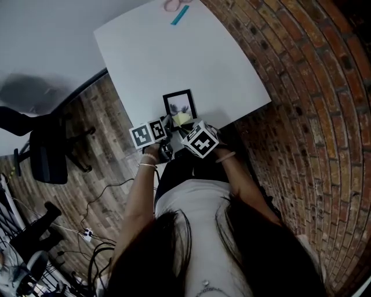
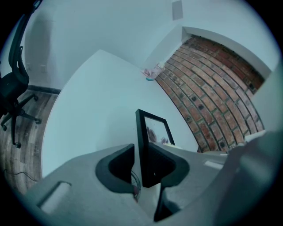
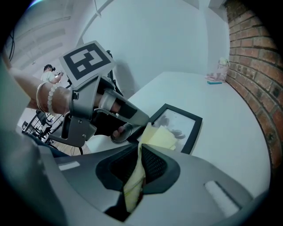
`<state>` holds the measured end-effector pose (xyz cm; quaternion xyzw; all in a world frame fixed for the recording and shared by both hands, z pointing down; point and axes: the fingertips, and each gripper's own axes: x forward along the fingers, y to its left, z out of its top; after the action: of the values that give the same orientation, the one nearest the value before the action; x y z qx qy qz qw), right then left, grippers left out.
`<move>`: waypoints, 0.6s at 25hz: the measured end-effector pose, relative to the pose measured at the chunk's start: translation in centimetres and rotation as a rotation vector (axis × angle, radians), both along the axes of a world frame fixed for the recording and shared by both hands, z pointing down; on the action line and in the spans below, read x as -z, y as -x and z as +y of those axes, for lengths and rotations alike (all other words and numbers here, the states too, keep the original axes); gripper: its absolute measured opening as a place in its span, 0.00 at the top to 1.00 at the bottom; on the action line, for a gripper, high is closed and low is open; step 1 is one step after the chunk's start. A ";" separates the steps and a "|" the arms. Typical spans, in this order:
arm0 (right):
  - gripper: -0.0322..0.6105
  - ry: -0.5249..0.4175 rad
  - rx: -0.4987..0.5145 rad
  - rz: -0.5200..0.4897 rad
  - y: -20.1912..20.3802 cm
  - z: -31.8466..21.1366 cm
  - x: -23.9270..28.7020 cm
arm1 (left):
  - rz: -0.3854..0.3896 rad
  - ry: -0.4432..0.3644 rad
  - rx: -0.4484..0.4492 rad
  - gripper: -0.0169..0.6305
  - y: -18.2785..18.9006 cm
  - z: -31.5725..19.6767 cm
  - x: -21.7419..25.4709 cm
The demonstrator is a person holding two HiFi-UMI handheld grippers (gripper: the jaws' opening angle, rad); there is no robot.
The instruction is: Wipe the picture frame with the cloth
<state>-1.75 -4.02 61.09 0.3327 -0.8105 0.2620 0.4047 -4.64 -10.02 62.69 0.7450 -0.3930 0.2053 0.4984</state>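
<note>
A black picture frame [image 1: 179,105] lies near the front edge of the white table [image 1: 174,64]. My left gripper [image 2: 140,165] is shut on the frame's [image 2: 148,145] near edge, which stands edge-on between the jaws. In the right gripper view the frame [image 3: 179,126] lies flat ahead, its glass showing a faint picture. My right gripper [image 3: 140,165] is shut on a pale yellow cloth [image 3: 157,137], whose free end rests on the frame's near corner. In the head view the cloth [image 1: 181,119] shows at the frame's lower edge between the left gripper [image 1: 164,129] and the right gripper [image 1: 186,131].
A teal strip [image 1: 179,15] and a pink object [image 1: 173,5] lie at the table's far edge. A brick wall [image 1: 313,87] runs along the right. A black office chair [image 1: 43,151] stands on the wooden floor at the left, with cables [image 1: 87,232] below it.
</note>
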 end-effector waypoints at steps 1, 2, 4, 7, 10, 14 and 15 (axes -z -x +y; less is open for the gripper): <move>0.90 0.000 0.008 0.000 0.2 0.0 0.0 | 0.002 0.000 0.002 0.82 0.0 0.0 0.0; 0.90 0.001 0.017 0.000 0.4 0.1 0.1 | 0.003 0.000 0.004 0.82 0.0 0.0 0.1; 0.90 0.003 0.034 0.001 0.9 0.1 0.2 | 0.009 0.002 0.008 0.82 0.0 0.1 0.1; 0.90 0.015 0.048 -0.004 1.3 0.1 0.0 | 0.016 0.006 0.017 0.82 0.0 0.0 0.0; 0.90 0.044 0.037 -0.021 1.6 0.0 -0.1 | 0.016 0.007 0.021 0.82 0.1 0.0 0.0; 0.90 0.101 -0.014 -0.070 1.9 0.0 -0.3 | 0.016 0.004 0.024 0.82 0.0 0.0 -0.1; 0.90 0.103 -0.011 -0.075 2.1 0.0 -0.3 | 0.016 0.004 0.025 0.82 0.0 0.0 -0.1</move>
<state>-3.83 -3.98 61.40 0.3057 -0.8087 0.3180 0.3892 -4.66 -10.04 62.77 0.7406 -0.3979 0.1936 0.5057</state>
